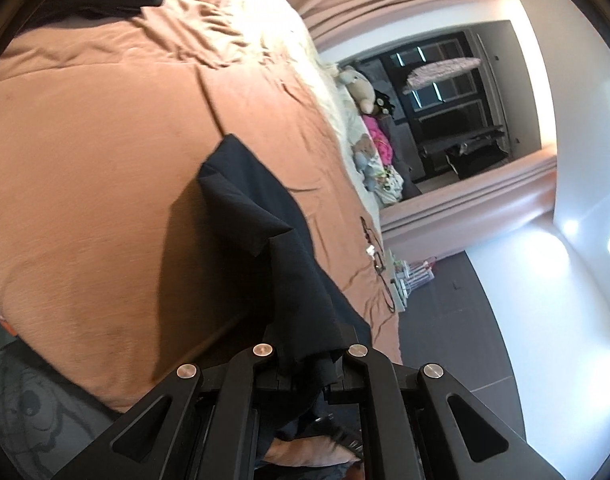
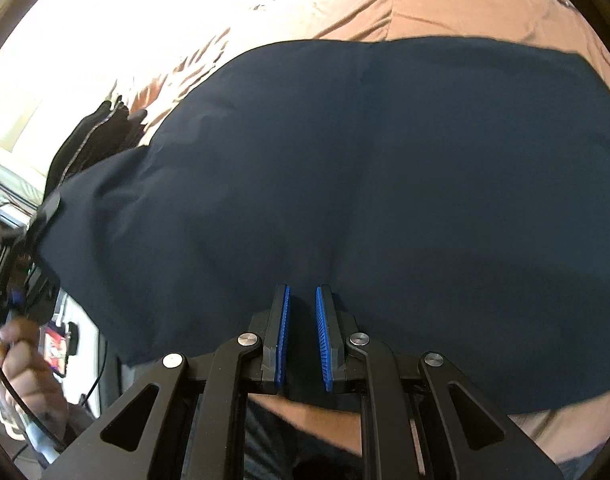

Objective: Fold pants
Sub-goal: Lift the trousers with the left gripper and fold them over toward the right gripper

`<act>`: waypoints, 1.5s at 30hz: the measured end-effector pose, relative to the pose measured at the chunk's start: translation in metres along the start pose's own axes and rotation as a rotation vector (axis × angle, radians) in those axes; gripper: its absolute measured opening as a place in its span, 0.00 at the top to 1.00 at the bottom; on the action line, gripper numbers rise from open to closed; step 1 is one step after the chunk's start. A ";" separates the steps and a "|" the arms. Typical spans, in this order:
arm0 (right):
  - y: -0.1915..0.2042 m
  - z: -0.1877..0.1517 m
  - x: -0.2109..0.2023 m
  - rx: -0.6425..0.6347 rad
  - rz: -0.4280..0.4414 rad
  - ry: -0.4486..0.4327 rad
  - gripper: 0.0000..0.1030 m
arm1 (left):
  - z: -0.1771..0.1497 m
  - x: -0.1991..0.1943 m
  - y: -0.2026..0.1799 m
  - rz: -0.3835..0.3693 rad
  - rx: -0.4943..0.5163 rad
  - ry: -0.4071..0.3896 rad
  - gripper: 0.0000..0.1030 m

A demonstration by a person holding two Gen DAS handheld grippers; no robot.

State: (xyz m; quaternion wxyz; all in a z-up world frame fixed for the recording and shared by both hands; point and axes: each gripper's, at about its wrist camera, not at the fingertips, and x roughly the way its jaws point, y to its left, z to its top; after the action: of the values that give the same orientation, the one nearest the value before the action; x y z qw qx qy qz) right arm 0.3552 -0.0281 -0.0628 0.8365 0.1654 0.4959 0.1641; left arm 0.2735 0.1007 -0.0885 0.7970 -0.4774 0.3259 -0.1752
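I am pinching a bunched edge of the navy pants (image 1: 261,216) in my left gripper (image 1: 309,356) above the bed (image 1: 97,152). My right gripper (image 2: 303,320) is clamping their near edge, jaws narrow; pants are spreading across the bed.

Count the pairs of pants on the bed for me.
1 for certain: the navy pants spread across the bed, one corner pinched up by the left claw. A black heap of clothes at the bed's edge may hide more.
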 end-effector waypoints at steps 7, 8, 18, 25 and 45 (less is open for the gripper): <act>-0.014 -0.005 -0.004 0.052 0.055 -0.024 0.90 | -0.002 0.010 -0.037 -0.027 0.073 0.017 0.92; -0.018 -0.009 -0.009 0.053 0.059 -0.026 0.90 | -0.001 0.012 -0.042 -0.028 0.084 0.020 0.92; -0.065 -0.031 -0.080 0.115 0.091 -0.178 0.90 | 0.000 0.042 -0.093 -0.028 0.212 0.055 0.92; -0.114 -0.050 -0.130 0.197 0.094 -0.252 0.90 | -0.008 0.077 -0.128 -0.032 0.291 0.110 0.92; -0.167 -0.113 -0.189 0.355 0.078 -0.361 0.89 | -0.071 0.192 -0.184 -0.045 0.442 0.355 0.92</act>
State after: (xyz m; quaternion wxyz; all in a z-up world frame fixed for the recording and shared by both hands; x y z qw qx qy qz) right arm 0.1880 -0.2473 -0.0406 0.8624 0.3553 0.3528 0.0742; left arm 0.3705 -0.1475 -0.0187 0.8081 -0.2611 0.4035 -0.3406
